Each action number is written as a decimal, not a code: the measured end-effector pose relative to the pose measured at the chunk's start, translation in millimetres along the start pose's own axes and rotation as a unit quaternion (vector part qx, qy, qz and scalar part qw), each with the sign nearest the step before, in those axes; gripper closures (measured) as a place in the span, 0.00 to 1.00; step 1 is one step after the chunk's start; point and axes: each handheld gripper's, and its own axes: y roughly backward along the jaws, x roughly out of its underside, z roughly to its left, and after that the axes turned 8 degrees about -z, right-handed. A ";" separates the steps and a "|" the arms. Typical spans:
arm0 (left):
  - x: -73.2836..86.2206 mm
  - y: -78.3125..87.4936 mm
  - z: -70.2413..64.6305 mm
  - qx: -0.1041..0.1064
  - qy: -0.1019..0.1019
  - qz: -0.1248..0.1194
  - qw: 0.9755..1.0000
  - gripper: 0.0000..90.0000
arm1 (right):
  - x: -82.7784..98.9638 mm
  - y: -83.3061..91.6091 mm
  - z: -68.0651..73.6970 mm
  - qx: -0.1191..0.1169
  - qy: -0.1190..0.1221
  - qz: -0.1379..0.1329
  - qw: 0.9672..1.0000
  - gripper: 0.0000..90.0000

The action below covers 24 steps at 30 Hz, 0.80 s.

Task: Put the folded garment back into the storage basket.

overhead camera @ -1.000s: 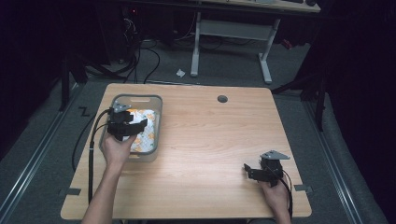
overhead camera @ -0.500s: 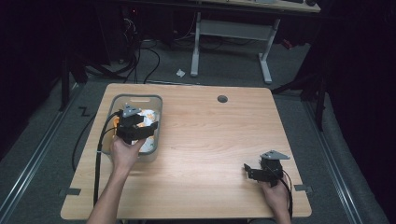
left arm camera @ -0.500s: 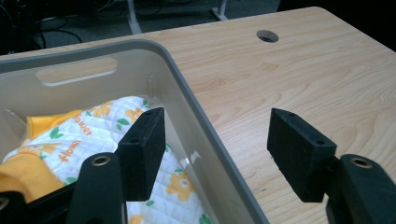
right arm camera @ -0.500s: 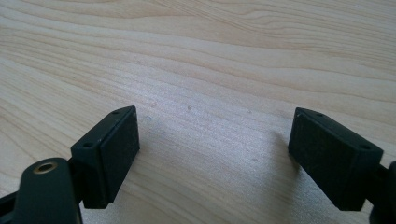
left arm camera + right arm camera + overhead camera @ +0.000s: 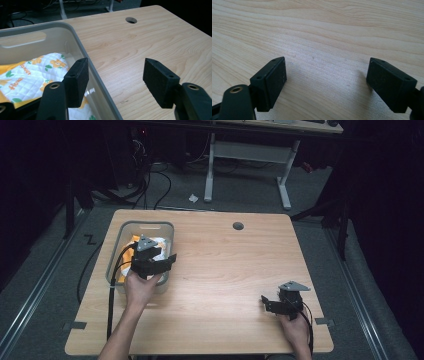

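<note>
Grey bin (image 5: 116, 251): table (image 5: 220, 265) at 9 o'clock, holding floral quilted cloth (image 5: 27, 72). Left gripper (image 5: 159, 262): over the bin's 3 o'clock rim, jaws apart, straddling the wall, empty. Right gripper (image 5: 270, 304): table at 4 o'clock, jaws apart, empty.

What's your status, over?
Left tongs open, straddling the bin wall. Right tongs open over bare table. Floral quilted cloth in the bin. Nothing obstructing.
</note>
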 end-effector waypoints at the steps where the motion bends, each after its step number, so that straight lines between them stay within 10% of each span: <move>1: 0.5 -0.1 -1.5 0.001 0.000 0.000 1.000 0.42 | 0.0 0.0 0.0 0.000 0.000 0.000 1.000 0.18; 24: 21.8 -13.2 -37.8 0.034 -0.022 0.015 0.999 0.42 | 0.0 0.0 0.0 0.000 0.000 0.000 1.000 0.18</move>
